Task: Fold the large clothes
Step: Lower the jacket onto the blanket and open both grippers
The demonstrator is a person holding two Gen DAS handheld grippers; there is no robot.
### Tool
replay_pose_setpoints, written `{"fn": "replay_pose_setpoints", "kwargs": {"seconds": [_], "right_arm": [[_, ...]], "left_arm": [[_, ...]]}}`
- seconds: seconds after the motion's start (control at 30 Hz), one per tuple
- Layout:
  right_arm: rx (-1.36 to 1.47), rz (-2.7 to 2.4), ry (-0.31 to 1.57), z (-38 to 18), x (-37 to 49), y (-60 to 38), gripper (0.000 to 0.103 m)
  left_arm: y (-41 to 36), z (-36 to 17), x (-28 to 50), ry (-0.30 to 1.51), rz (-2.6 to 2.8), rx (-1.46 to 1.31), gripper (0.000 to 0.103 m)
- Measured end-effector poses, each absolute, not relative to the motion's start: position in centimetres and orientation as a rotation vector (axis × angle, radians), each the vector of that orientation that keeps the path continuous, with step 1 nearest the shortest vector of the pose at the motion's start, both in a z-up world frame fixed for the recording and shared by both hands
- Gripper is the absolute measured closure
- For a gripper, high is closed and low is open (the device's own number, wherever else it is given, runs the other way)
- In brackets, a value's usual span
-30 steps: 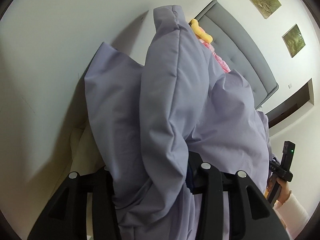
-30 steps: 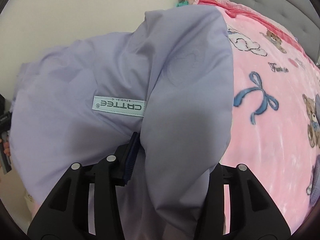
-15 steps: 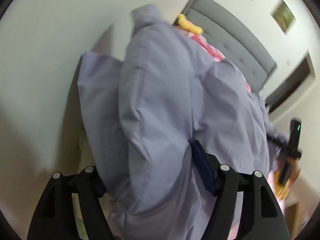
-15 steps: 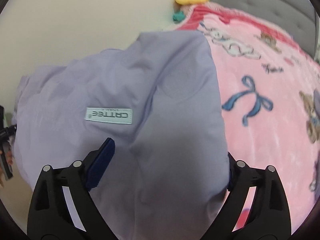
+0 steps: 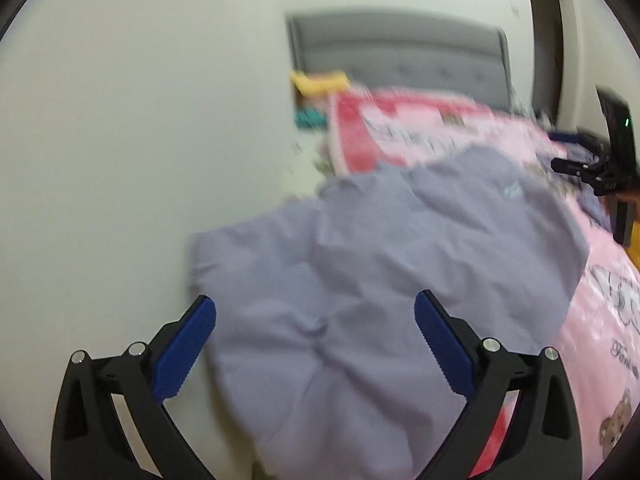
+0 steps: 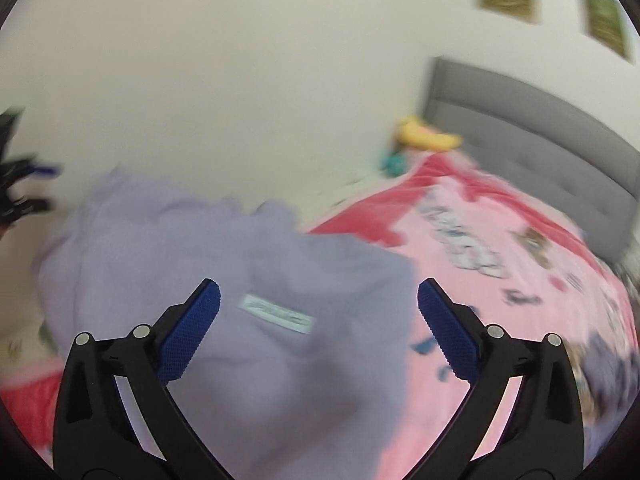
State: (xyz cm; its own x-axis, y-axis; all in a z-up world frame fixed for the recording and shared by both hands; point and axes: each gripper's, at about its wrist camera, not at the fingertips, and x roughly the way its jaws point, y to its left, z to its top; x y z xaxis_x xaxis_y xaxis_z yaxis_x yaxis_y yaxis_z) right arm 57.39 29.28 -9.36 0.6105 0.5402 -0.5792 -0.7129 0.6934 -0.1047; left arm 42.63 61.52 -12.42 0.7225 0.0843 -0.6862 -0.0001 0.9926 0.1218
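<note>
A bed with a pink patterned blanket [image 5: 600, 280] fills the right of both views, giving a broad flat place for folding. A large lilac garment [image 5: 360, 280] lies bunched on it at centre frame, its label [image 6: 278, 314] facing up. The left tool [image 5: 316, 336] and right tool [image 6: 318, 320] hover above it, jaws just opened wide, nothing between them, apparently after letting go.

A bed with a pink blanket [image 6: 500, 320] bears the crumpled lilac garment [image 5: 360, 280] beside the wall
</note>
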Motion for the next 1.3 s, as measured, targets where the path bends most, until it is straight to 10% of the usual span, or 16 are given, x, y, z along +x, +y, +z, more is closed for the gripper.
{"fn": "replay_pose_setpoints", "kwargs": {"seconds": [0.53, 1.0, 1.3], "right_arm": [[-0.312, 0.703, 1.002, -20.9, 67.0, 32.1, 0.008], [-0.294, 0.716, 0.691, -13.2, 56.8, 29.4, 0.008], [-0.214, 0.652, 0.808, -19.1, 53.3, 28.1, 0.008]], "left_arm": [[64.9, -23.8, 49.0, 0.846, 0.006, -0.163, 0.004], [61.3, -17.8, 38.3, 0.703, 0.134, -0.111, 0.005], [61.1, -22.6, 34.4, 0.762, 0.133, -0.282, 0.004]]}}
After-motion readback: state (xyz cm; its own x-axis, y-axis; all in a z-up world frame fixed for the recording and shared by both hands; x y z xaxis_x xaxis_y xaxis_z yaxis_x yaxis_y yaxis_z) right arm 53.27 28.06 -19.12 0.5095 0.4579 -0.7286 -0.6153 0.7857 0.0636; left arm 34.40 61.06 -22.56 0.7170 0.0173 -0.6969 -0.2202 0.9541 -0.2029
